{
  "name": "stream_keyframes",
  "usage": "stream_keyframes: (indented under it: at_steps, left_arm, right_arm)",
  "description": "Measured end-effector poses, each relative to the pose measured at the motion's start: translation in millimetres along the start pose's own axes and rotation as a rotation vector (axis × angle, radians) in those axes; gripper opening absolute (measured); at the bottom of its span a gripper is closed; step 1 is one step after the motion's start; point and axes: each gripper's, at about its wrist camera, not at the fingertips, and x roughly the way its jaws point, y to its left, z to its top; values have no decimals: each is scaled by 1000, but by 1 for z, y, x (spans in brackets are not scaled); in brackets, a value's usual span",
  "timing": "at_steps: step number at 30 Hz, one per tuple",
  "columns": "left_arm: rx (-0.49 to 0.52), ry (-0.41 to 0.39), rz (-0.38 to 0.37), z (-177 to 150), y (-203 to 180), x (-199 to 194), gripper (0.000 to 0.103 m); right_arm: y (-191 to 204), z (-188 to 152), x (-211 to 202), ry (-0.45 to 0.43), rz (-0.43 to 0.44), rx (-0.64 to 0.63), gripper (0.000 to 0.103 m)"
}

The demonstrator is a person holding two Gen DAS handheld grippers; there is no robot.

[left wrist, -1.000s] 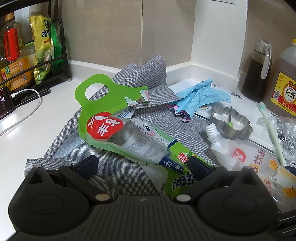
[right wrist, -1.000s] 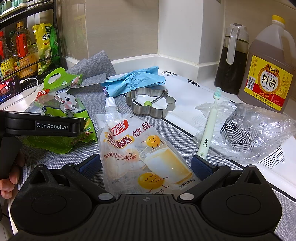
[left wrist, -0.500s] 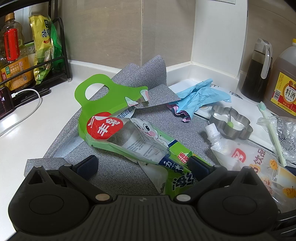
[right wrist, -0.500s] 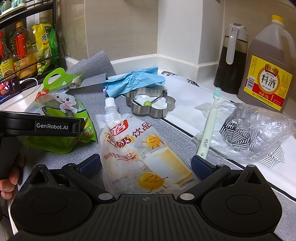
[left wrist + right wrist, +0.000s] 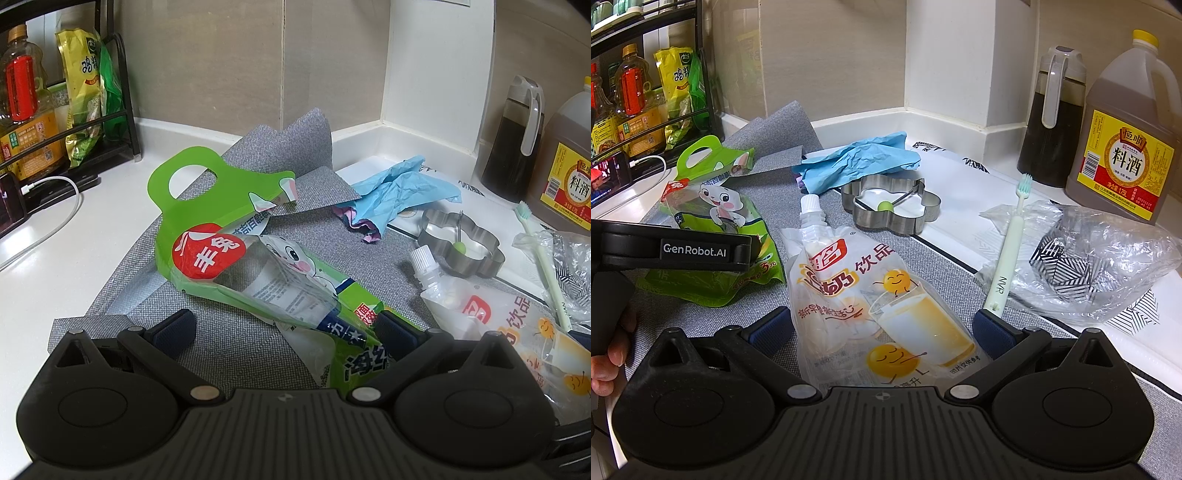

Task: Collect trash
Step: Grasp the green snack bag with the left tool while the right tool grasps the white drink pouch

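Note:
A green snack bag (image 5: 236, 266) with a rabbit print lies on the grey mat (image 5: 240, 339); it also shows in the right wrist view (image 5: 716, 221). My left gripper (image 5: 284, 330) is open, with the bag's lower end between its fingers. A white drink pouch (image 5: 879, 295) with a screw cap lies flat on the mat; it also shows in the left wrist view (image 5: 491, 317). My right gripper (image 5: 882, 326) is open, its fingers on either side of the pouch. A crumpled blue wrapper (image 5: 857, 158) lies further back. A clear plastic bag (image 5: 1089, 258) lies at the right.
A metal flower-shaped mould (image 5: 890, 206), a mint toothbrush (image 5: 1008, 251), a dark sauce jug (image 5: 1052, 122) and a cooking wine bottle (image 5: 1126, 147) stand to the right. A black rack (image 5: 55, 110) with bottles stands at the left, with a phone (image 5: 609, 181) and white cable (image 5: 48, 221).

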Motion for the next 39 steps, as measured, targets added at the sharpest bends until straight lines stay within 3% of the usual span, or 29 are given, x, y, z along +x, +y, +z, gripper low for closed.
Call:
stream_keyframes:
  at_steps: [33,35,36,37,38,39]
  left_arm:
    - [19,34,21,4,-2,-1,103]
    - [26,27,26,7,-4,-9,84]
    - [37,11,10,8,-5,-15,55]
    - [56,-3,-2,10,-7,-21,45]
    - [78,-28,-13,10,-9,-28,41]
    - [103,-61,-23,9,-11,-37,29]
  right_arm:
    - [0,-1,1,-4,-2,3,103]
    - [-3,-2,-2,-25,-13,23,96]
    - [-6,-2,-5,-41,-9,47,91]
    - [-10,-3,-7,-58,6,78,82]
    - [-14,-4,-9,-75,22,108,81]
    - [-17,-5,-11,-95,39,134,79]
